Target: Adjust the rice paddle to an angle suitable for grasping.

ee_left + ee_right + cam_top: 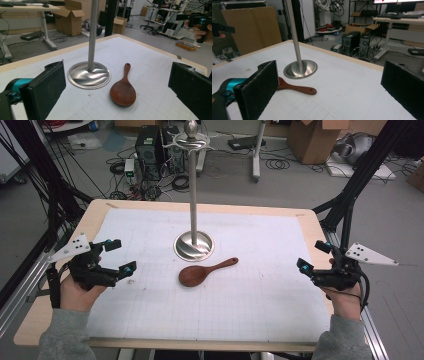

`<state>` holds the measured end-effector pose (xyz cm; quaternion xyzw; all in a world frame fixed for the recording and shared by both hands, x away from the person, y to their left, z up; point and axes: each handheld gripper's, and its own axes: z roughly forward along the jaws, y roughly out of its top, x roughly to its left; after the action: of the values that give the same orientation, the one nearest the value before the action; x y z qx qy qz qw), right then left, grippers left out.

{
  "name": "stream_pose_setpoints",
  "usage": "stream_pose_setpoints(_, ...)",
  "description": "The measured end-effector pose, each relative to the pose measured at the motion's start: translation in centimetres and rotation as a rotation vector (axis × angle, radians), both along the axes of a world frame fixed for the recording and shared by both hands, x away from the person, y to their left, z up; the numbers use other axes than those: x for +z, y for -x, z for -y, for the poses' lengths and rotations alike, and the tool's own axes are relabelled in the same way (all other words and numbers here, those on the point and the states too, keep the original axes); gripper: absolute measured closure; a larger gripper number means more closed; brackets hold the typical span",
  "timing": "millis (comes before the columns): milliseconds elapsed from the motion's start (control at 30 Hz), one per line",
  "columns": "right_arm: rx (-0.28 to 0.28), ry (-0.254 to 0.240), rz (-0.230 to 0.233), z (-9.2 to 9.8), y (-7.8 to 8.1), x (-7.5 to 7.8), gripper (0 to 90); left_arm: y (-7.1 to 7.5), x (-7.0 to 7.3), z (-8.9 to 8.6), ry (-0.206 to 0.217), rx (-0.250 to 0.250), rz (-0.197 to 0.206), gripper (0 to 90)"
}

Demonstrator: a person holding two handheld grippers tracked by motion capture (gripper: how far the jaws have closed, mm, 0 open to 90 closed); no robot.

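High view: light wooden table (310, 220) topped by a white gridded mat (260, 290). Concrete floor behind, with computer towers (157, 147), loose cables and cardboard boxes (320, 137). A metal stand (193, 245) with a round base sits at mid-table, its pole rising to a hooked top. The wooden spoon (202, 272) lies flat just in front of the base, not touching it, bowl toward the left, handle toward the right and away. Left gripper (117, 256) is at the mat's left edge, right gripper (312, 256) at the right edge; both are well apart from the spoon, jaws spread, nothing between them.

Left gripper view: jaws wide apart, empty. Spoon (123, 90) lies between them farther off, bowl nearest, beside the stand base (88, 75). Desks and boxes in the background. Nothing stands between jaws and spoon.

Right gripper view: jaws wide apart, empty. Spoon handle (297, 88) shows past one jaw pad, which hides the bowl. Stand base (300, 68) is just behind.
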<state>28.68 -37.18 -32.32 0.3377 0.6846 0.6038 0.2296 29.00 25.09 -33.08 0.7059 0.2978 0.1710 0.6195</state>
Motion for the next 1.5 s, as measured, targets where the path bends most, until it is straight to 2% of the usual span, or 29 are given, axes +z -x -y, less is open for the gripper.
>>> stream_pose_setpoints(300, 0.027, 0.021, 0.002, -0.5, -0.3, -0.1, 0.1, 0.1, 0.1, -0.1, 0.008, 0.005, 0.002, 1.7)
stream_pose_setpoints(533, 0.035, 0.032, -0.017, -1.0, -0.5, -0.3, 0.2, 0.0, 0.1, 0.2, 0.003, -0.001, -0.003, 1.7)
stream_pose_setpoints(600, 0.040, 0.055, -0.013, -1.2, -0.5, -0.3, 7.9, 0.1, 0.0, 0.3, -0.001, -0.004, -0.006, 1.7)
stream_pose_setpoints(733, 0.038, 0.049, -0.030, -1.5, -0.7, -0.4, 10.5, 0.3, 0.1, 0.4, -0.005, -0.008, -0.005, 1.7)
stream_pose_setpoints(800, 0.051, 0.042, -0.034, -1.6, -0.7, -0.5, 17.9, 0.4, 0.1, 0.3, -0.005, -0.007, -0.002, 1.7)
stream_pose_setpoints(900, 0.056, 0.035, -0.041, -1.8, -0.8, -0.6, 22.2, 0.5, 0.0, 0.3, -0.007, -0.004, -0.004, 1.7)
stream_pose_setpoints(933, 0.079, 0.032, -0.039, -1.8, -0.9, -0.6, 30.9, 0.6, -0.1, 0.2, -0.012, -0.001, -0.012, 1.7)
stream_pose_setpoints(967, 0.089, 0.034, -0.029, -1.9, -1.0, -0.6, 33.7, 0.6, -0.2, 0.2, -0.014, 0.002, -0.014, 1.7)
stream_pose_setpoints(1067, 0.109, 0.070, -0.019, -2.4, -1.1, -0.7, 45.2, 0.7, -0.3, 0.0, -0.019, 0.007, -0.021, 1.7)
stream_pose_setpoints(1100, 0.109, 0.070, -0.019, -2.4, -1.1, -0.7, 45.2, 0.7, -0.3, 0.0, -0.019, 0.007, -0.021, 1.8)
stream_pose_setpoints(1133, 0.124, 0.088, -0.015, -2.8, -1.1, -0.8, 54.1, 0.8, -0.4, 0.0, -0.024, 0.012, -0.021, 1.7)
stream_pose_setpoints(1233, 0.135, 0.108, -0.010, -3.3, -1.2, -0.8, 63.0, 1.0, -0.4, 0.0, -0.056, 0.024, -0.023, 1.7)
stream_pose_setpoints(1300, 0.133, 0.122, -0.002, -3.6, -1.2, -0.9, 69.5, 1.1, -0.5, 0.0, -0.054, 0.023, -0.026, 1.7)
stream_pose_setpoints(1500, 0.149, 0.129, -0.024, -4.4, -1.7, -1.1, 81.9, 1.2, -0.7, -0.2, -0.060, 0.025, -0.033, 1.7)
